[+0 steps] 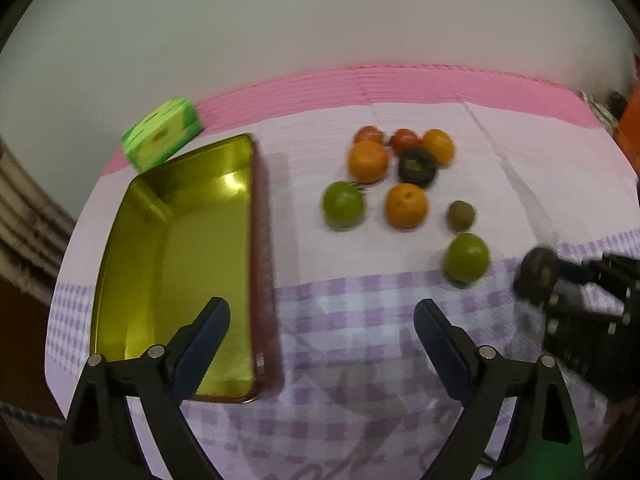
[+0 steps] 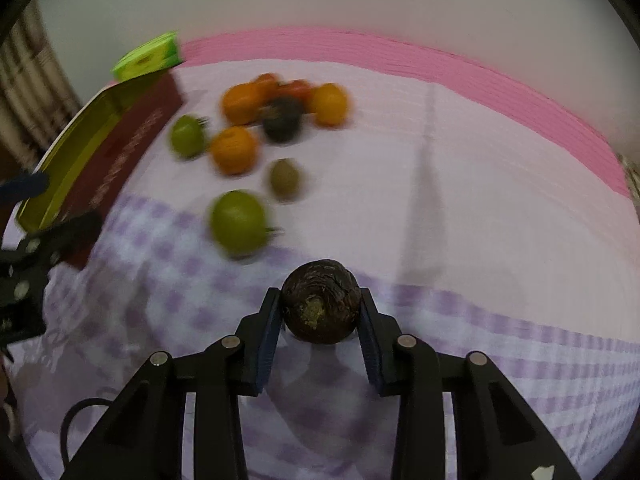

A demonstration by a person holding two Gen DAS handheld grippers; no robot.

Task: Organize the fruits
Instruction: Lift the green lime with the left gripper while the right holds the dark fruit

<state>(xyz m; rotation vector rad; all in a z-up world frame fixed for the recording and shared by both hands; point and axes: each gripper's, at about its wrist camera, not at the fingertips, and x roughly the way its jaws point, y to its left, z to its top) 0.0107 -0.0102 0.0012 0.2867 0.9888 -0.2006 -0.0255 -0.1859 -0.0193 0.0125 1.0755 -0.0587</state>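
My right gripper (image 2: 320, 312) is shut on a dark brown wrinkled fruit (image 2: 319, 301) and holds it above the checked cloth; it shows in the left wrist view (image 1: 538, 274) at the right edge. My left gripper (image 1: 322, 312) is open and empty, its left finger over a gold-lined tin (image 1: 132, 264). On the cloth lie a near green fruit (image 1: 467, 257), a far green fruit (image 1: 343, 204), a kiwi (image 1: 462, 215), three oranges (image 1: 406, 205), a dark fruit (image 1: 418, 166) and two red fruits (image 1: 404, 140). They also show in the right wrist view (image 2: 239, 222).
A green box (image 1: 162, 134) stands behind the tin near the pink cloth band (image 1: 440, 84). The tin's dark red outer wall (image 2: 120, 156) faces the fruit pile. A grey wall lies behind the table. A curtain (image 2: 28, 76) hangs at the left.
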